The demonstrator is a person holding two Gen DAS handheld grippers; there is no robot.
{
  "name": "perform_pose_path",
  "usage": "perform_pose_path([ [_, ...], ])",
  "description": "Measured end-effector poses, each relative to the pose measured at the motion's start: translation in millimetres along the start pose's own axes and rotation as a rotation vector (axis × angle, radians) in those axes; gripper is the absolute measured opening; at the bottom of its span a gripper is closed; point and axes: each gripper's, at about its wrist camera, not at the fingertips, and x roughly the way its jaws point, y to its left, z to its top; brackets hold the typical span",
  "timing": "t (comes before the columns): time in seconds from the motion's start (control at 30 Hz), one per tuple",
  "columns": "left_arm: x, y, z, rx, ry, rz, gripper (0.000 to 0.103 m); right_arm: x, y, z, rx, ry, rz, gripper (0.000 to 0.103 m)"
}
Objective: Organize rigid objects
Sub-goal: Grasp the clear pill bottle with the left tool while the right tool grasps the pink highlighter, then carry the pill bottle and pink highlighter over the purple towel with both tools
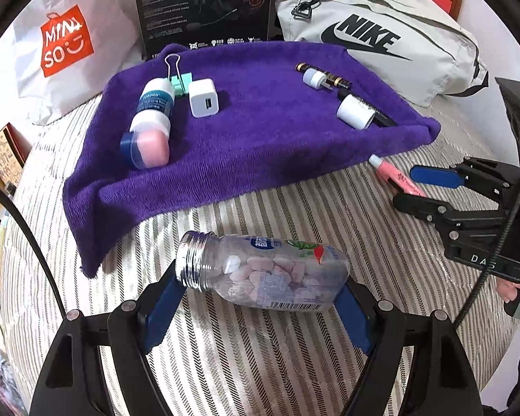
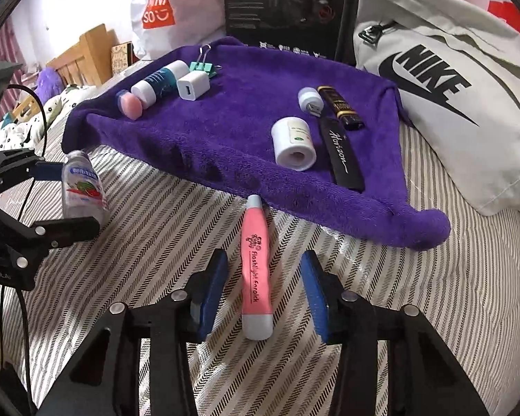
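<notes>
Plainly, two things lay off the towel (image 1: 260, 131) when I looked, and both were mine to deal with. My left gripper (image 1: 260, 298) sat at the bottom centre of its view with its blue pads spread wide either side of the bottle (image 1: 267, 274), which lay on its side on the striped bedding (image 1: 294, 364), capless mouth toward the left. I could not tell whether the pads touched it; they flanked the neck and the base rather than pinching it. I judged the bottle light, hard and slick, clear plastic partly filled with loose tablets, so it would likely roll and might spill from the open mouth if tipped. The straight labelled middle looked the safest hold, across its width.

My right gripper (image 2: 263, 287) stood released at the lower centre of its view, pads apart with the pink pen (image 2: 256, 263) lying between them, touching neither. The pen's far tip reached the towel's near edge. I took it for stiff, light plastic, smooth and rounded, apt to twist in a loose pinch; the pink mid-barrel seemed the right place.

Higher in both frames, on the towel, sat the charger (image 2: 192, 85), a clip (image 2: 202, 66) and a white roll (image 2: 293, 142).
</notes>
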Motion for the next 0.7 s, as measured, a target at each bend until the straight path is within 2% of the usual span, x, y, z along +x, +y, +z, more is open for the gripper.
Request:
perform_pose_path([
  [0.13, 2.5, -0.2, -4.8, -0.012, 0.009, -0.005, 0.08, -0.9, -1.4, -0.9, -0.01, 0.004, 0.013, 0.038],
  [0.27, 3.5, -0.4, -6.8, -0.025, 0.01, -0.011, 0.08, -0.9, 0.2, 3.8, -0.044, 0.054, 0.037, 0.015],
  [0.33, 3.0, -0.5, -6.8, -0.024, 0.01, -0.013, 0.08, -0.1, -1.4, 6.0, -0.044, 0.078, 0.053, 0.016],
  [0.53, 3.9, -0.2, -5.7, -0.022, 0.008, -0.013, 0.08, -0.9, 2.3, 5.5, -0.058, 0.081, 0.042, 0.016],
  [0.7, 1.0, 2.5, -5.8, -0.036, 0.005, -0.019, 0.08, -2.1, 1.0, 5.8, -0.04, 0.09, 0.068, 0.015],
])
